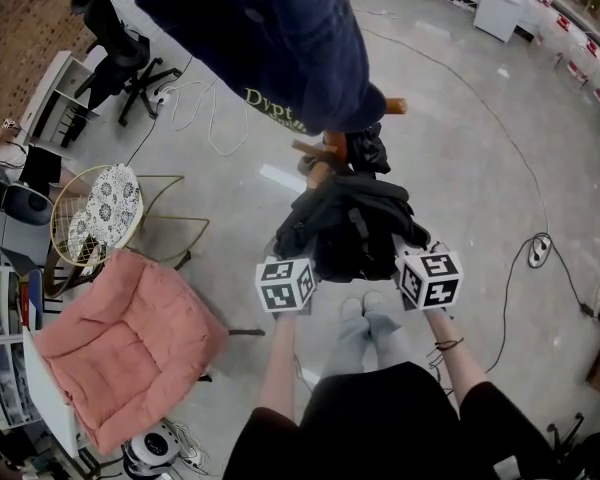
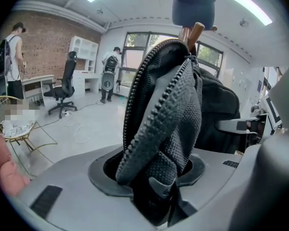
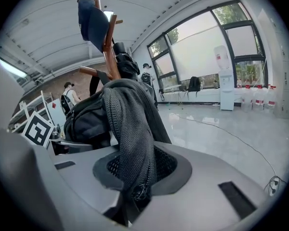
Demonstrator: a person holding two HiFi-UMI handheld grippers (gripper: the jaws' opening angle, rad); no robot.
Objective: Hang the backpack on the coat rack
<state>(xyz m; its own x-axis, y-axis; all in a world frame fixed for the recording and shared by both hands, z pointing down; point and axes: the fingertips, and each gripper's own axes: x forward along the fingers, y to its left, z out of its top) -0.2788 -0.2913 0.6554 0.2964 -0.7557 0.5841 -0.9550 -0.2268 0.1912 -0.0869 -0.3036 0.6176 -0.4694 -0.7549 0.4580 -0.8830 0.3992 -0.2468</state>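
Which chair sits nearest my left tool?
The pink cushioned chair, just beside the left tool in the head view. The gold wire chair is farther back, and the black office chair is farthest.

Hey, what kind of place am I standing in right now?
Probably an open office or lab workspace: a black office chair, a water dispenser beside big windows, and cables trailing over the polished floor.

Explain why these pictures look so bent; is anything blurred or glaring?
Left gripper view: a fisheye lens bends the ceiling light strips and darkens the corners; the backpack looms close. Right gripper view: same bulge, and the windows glow pale. Head view: the glossy floor shows glare; the near cap is slightly soft.
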